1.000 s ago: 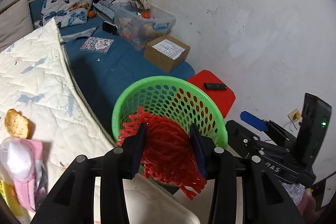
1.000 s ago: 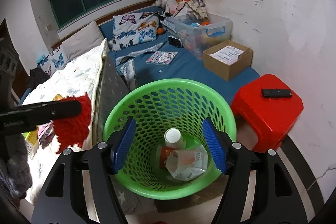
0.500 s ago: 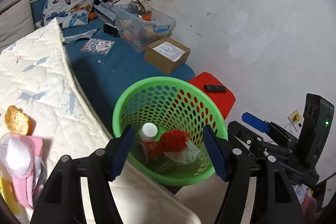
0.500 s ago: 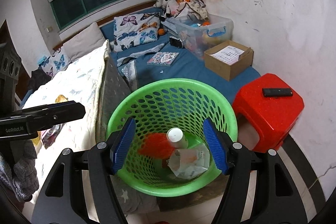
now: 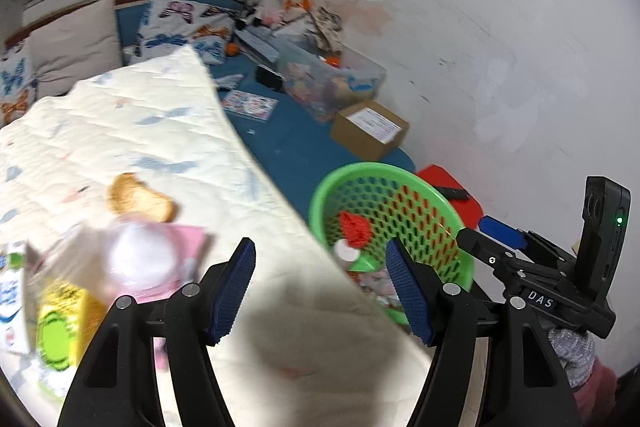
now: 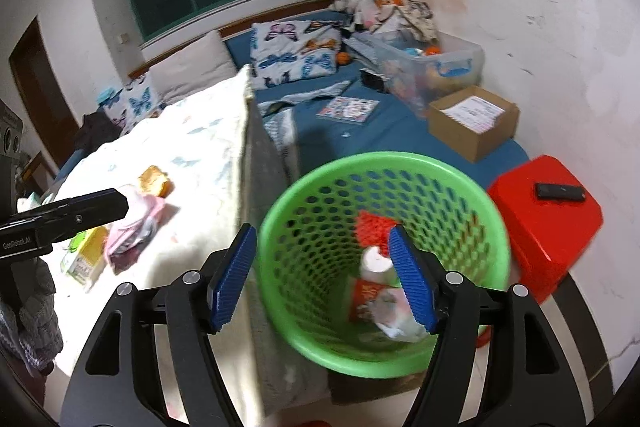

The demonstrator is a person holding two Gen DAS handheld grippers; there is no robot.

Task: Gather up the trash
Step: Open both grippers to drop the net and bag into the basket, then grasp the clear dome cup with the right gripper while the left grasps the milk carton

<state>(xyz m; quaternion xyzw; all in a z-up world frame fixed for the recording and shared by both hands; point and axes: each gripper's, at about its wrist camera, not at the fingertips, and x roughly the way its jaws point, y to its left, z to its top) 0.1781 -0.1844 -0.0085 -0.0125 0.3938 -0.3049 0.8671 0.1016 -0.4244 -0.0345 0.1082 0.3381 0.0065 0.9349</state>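
Note:
The green mesh basket stands on the floor by the bed and holds a red net, a white cup and crumpled paper. My right gripper hovers open over the basket's left rim, with nothing between its pads. My left gripper is open and empty above the edge of the white quilt, left of the basket. On the quilt lie a bread slice, a blurred pink wrapper and a yellow-green carton.
A red stool with a black remote stands right of the basket, against the white wall. Behind on the blue sheet are a cardboard box, a clear bin, a booklet and butterfly pillows.
My left gripper opened and let the red net fall into the basket, then swung left over the quilt. The right gripper shifted slightly left across the basket.

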